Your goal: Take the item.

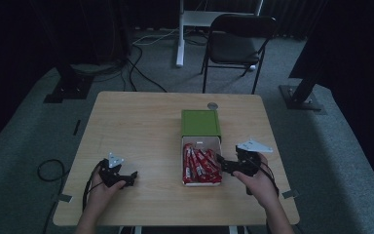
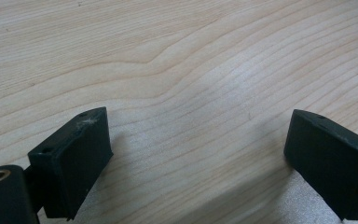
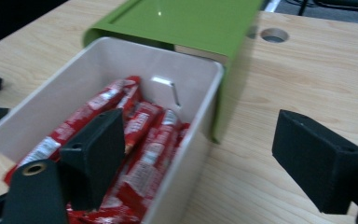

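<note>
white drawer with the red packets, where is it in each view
High view: the white drawer sits right of table centre, pulled out of the green box toward the person.
Left gripper view: not in it, just bare table.
Right gripper view: left and centre, its right wall between the open jaws.
Shared landmark: the green box, just behind the drawer in the high and right gripper views.

Both hand-held grippers are black. Left hand-held gripper [image 1: 118,176]: grey three-cornered plate on top, black cable looping off behind it. Its jaws are blocky black pads with scuffed, whitish edges, and a brass-ringed hole sits at the base of one. Right hand-held gripper [image 1: 227,165]: same build, larger pale plate, cable trailing back. Forearms bare, no sleeves.
</note>
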`<state>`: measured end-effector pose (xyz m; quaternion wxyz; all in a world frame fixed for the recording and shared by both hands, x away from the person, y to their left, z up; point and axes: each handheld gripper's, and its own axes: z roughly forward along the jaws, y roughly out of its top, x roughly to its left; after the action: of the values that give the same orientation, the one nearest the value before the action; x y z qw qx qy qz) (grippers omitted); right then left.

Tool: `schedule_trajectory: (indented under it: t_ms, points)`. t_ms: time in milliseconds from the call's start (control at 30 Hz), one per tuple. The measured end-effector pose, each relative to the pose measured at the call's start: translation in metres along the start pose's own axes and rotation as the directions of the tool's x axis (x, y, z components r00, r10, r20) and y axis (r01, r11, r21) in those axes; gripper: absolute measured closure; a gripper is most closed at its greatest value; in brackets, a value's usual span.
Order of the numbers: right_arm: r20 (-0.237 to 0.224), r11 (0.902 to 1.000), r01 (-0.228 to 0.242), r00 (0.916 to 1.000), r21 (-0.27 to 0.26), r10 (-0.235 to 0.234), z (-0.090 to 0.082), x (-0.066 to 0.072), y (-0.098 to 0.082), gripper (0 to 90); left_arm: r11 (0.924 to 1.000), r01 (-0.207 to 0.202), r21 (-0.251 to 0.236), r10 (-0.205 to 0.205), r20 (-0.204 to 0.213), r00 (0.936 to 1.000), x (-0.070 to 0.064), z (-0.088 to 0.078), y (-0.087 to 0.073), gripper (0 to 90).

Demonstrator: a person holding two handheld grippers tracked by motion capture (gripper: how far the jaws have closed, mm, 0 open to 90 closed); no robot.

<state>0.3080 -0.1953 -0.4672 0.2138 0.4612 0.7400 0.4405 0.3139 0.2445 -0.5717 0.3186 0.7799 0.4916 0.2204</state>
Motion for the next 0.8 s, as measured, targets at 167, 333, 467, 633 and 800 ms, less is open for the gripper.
schedule_trajectory:
  t_ms: [167, 333, 467, 633, 800]
  points:
    - [-0.029, 0.9999, 0.017, 0.9994, 0.000, -0.017, 0.004, 0.011, 0.003, 17.3, 1.0000, 0.001, 0.000, -0.001, 0.000, 1.0000, 0.000, 0.000, 0.000, 8.2]
    - [-0.046, 0.9994, 0.034, 0.9983, 0.004, -0.034, 0.009, 0.020, 0.005, 20.2, 1.0000, 0.001, 0.000, -0.001, 0.000, 1.0000, 0.000, 0.000, 0.000, 8.2]
    - [-0.062, 0.9989, 0.046, 0.9970, 0.014, -0.045, 0.013, 0.027, 0.005, 21.4, 1.0000, 0.001, 0.000, -0.001, 0.000, 1.0000, 0.000, 0.000, 0.000, 8.1]
    - [-0.059, 0.9968, 0.079, 0.9952, 0.012, -0.078, 0.019, 0.033, 0.002, 27.1, 1.0000, 0.001, 0.000, -0.001, 0.000, 1.0000, 0.000, 0.000, 0.000, 8.2]
    - [-0.092, 0.9922, 0.111, 0.9901, 0.058, -0.105, 0.024, 0.035, 0.000, 43.6, 1.0000, 0.001, 0.000, -0.001, 0.000, 1.0000, 0.000, 0.000, 0.000, 8.2]
